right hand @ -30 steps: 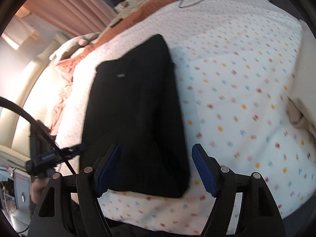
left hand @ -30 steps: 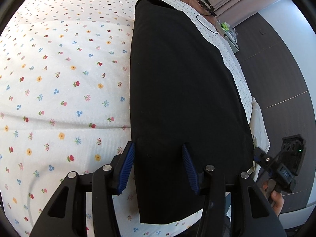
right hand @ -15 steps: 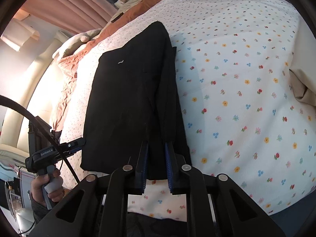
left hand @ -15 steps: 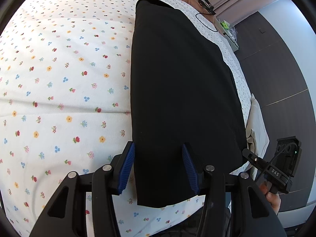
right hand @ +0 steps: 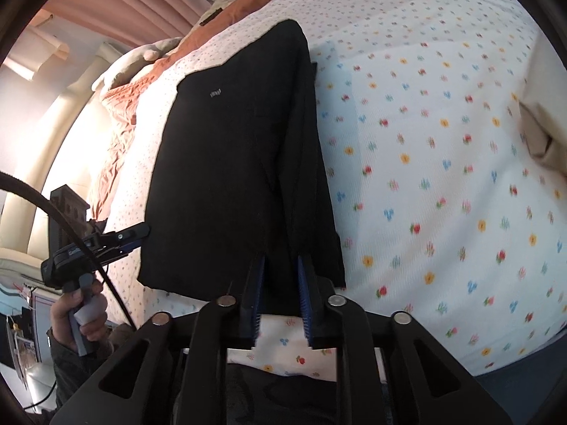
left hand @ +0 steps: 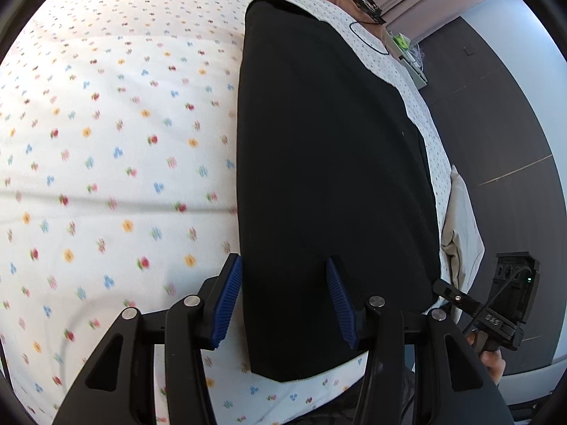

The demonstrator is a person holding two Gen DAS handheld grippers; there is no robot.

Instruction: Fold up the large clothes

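Garment (left hand: 333, 177): black, folded to a long strip, flat on bed (left hand: 106, 163) near its right edge, hem close to the near edge.
Left gripper (left hand: 283, 297): jaws half open, hovering over near hem, pads clear of cloth.
Right gripper (right hand: 280, 290): jaws narrow, just reopened slightly after closing; cloth fold between pads, grip uncertain.
Risks: loose right pinch slipping off, one layer lifting alone, uneven pull skewing the fold, hem dragging off the near edge.
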